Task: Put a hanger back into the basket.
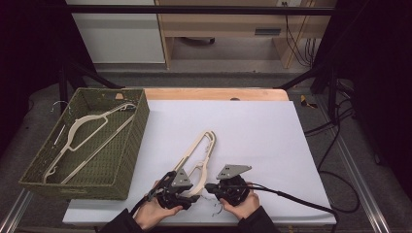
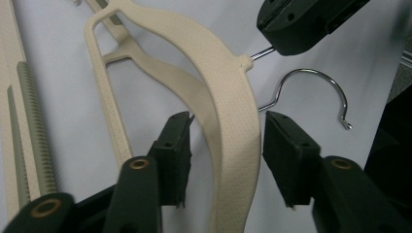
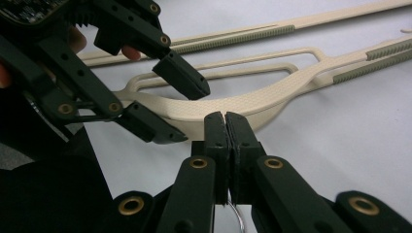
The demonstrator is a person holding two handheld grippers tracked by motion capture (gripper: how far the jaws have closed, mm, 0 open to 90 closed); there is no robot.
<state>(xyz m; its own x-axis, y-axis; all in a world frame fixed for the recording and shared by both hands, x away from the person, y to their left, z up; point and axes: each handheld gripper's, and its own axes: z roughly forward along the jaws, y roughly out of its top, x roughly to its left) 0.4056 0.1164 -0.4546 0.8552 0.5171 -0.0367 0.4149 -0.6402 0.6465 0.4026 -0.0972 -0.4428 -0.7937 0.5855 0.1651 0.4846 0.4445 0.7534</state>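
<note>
1. Centrally, a cream plastic hanger [image 1: 198, 154] lies flat on the white sheet of the worktop [image 1: 252, 131], its arms running up and away from the person and its neck close to the near edge.
2. Its metal hook [image 2: 311, 90] curls over the sheet beside the neck; the wire leaves the hanger's top and runs into the tips of the right hand-held gripper [image 3: 225, 119].
3. That right hand-held gripper has its jaws pressed together, and in the left gripper view they pinch the hook wire just past the plastic neck.
4. The left hand-held gripper [image 2: 226, 141] straddles the hanger's broad curved shoulder, one jaw on each side of it.
5. Its jaws stand part-way apart with a visible gap to the plastic on both sides, so they look not to be pressing it, though the lower contact is hard to judge.
6. In the high view, both hands sit side by side at the near edge of the sheet, the left hand [image 1: 153, 211] just beside the right hand [image 1: 243, 206].
7. Well to the left, a green woven basket [image 1: 128, 160] stands partly on the sheet.
8. A second cream hanger [image 1: 85, 141] lies slanted inside the basket.
</note>
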